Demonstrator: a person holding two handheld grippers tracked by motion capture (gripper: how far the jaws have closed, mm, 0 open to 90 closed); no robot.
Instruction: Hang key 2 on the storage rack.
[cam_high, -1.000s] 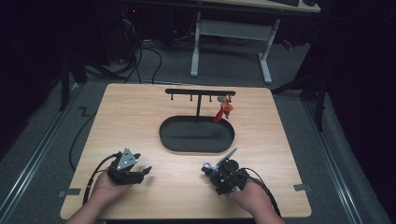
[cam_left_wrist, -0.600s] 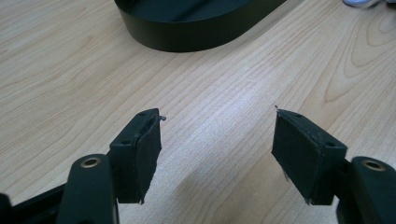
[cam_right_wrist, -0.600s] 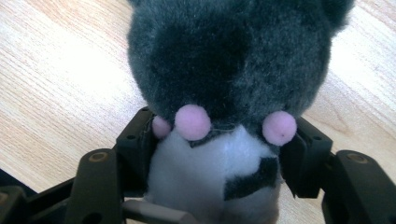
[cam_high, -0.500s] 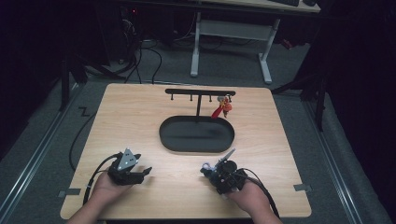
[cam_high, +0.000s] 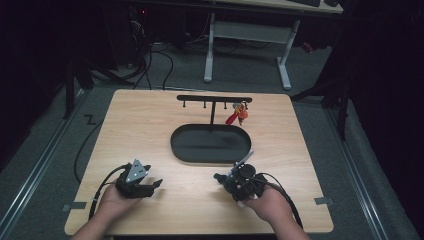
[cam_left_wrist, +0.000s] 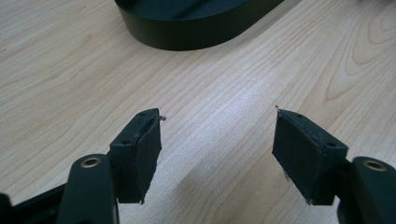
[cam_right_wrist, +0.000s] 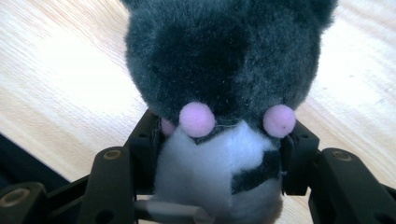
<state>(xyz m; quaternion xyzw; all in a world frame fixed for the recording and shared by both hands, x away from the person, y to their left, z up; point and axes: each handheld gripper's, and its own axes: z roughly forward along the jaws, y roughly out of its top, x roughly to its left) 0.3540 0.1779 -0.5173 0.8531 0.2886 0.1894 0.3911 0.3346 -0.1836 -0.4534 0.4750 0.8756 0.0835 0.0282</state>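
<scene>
On the light wooden worktop (cam_high: 150, 130), the right gripper (cam_right_wrist: 219, 154) has its jaws closed on a small plush toy (cam_right_wrist: 224, 79), pressing on the white lower part just under two pink pompoms. The toy's dark grey furry bulk extends beyond the jaw tips, so its long axis runs along the gripper's own line, dark end pointing away from the hand. In the high view this gripper (cam_high: 235, 181) sits near the front edge, right of centre, aimed toward the left; the toy itself is too small to make out there.

The left gripper (cam_high: 150, 185) rests at front left, jaws spread wide with only bare wood between them.

A black oval tray (cam_high: 210, 143) lies mid-worktop. Behind it stands a black hook rack (cam_high: 214, 99), with a red trinket (cam_high: 236, 115) hanging at its right end.
</scene>
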